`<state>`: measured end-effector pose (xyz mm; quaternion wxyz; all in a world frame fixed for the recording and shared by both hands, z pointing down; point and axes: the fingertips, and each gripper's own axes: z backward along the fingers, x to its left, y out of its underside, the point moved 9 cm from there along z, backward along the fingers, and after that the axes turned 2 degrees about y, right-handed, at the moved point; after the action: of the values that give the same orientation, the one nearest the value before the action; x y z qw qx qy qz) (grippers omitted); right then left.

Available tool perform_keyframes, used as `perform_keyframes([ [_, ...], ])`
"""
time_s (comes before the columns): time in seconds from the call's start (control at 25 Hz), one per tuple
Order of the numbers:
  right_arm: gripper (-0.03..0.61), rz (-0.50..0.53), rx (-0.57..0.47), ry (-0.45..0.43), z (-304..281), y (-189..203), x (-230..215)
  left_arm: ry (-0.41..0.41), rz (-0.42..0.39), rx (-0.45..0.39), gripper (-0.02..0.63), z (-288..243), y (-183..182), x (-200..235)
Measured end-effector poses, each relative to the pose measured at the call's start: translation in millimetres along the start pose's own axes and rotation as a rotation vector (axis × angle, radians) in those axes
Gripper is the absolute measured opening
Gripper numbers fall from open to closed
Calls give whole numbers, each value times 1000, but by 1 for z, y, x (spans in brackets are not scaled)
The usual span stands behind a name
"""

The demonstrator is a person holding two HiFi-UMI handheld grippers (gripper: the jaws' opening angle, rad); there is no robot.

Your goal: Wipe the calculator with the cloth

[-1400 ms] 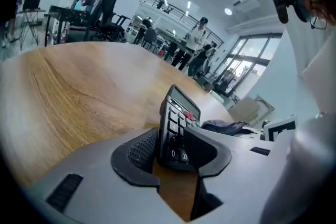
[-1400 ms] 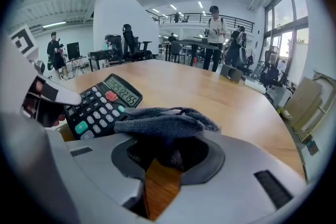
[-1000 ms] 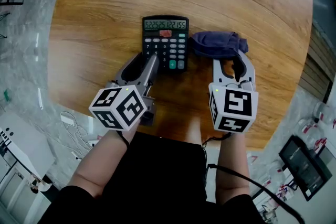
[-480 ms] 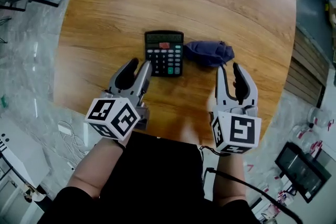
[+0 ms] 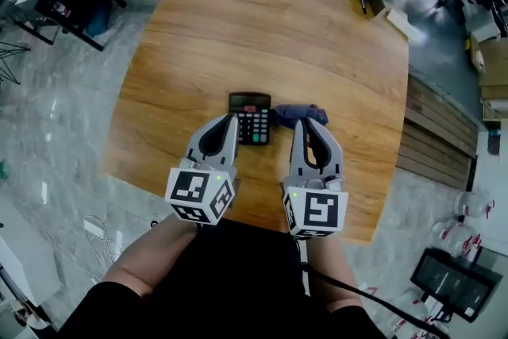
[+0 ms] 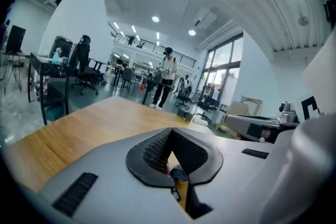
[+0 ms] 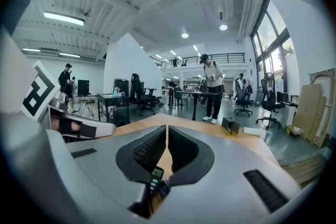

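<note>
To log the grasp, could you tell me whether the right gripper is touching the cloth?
Apart. The right gripper view shows the right gripper shut and empty, the cloth lying well below it.

Grey left gripper (image 5: 232, 118) and right gripper (image 5: 301, 124) bear black-and-white marker cubes (image 5: 201, 196).

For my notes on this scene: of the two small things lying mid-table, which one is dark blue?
The crumpled cloth, on the right of the pair. The calculator beside it is black and flat, with keys and a display.
</note>
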<state>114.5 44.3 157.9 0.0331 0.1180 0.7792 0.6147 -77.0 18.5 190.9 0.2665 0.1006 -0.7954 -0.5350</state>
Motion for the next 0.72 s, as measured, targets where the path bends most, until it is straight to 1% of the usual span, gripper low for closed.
perform_keyframes([
  [0.12,17,12,-55,-32,1,-13,17,-1,-69,-57,8,11,-17,-12],
  [0.28,15,-5,-92,-79,5,-24,35,-4,-142,-123,8,21,-28,-21],
  [0.32,15,0,-96,-88,7,-26,40,-4,-158,-137,8,24,-30,-22],
  [0.4,15,43,-108,-104,10,-30,49,0,-187,-171,8,27,-32,-25],
  [0.52,15,131,-136,-128,15,-33,58,11,-213,-208,8,32,-32,-30],
  [0.72,15,123,-166,-110,18,-43,64,56,-233,-241,8,35,-40,-33],
])
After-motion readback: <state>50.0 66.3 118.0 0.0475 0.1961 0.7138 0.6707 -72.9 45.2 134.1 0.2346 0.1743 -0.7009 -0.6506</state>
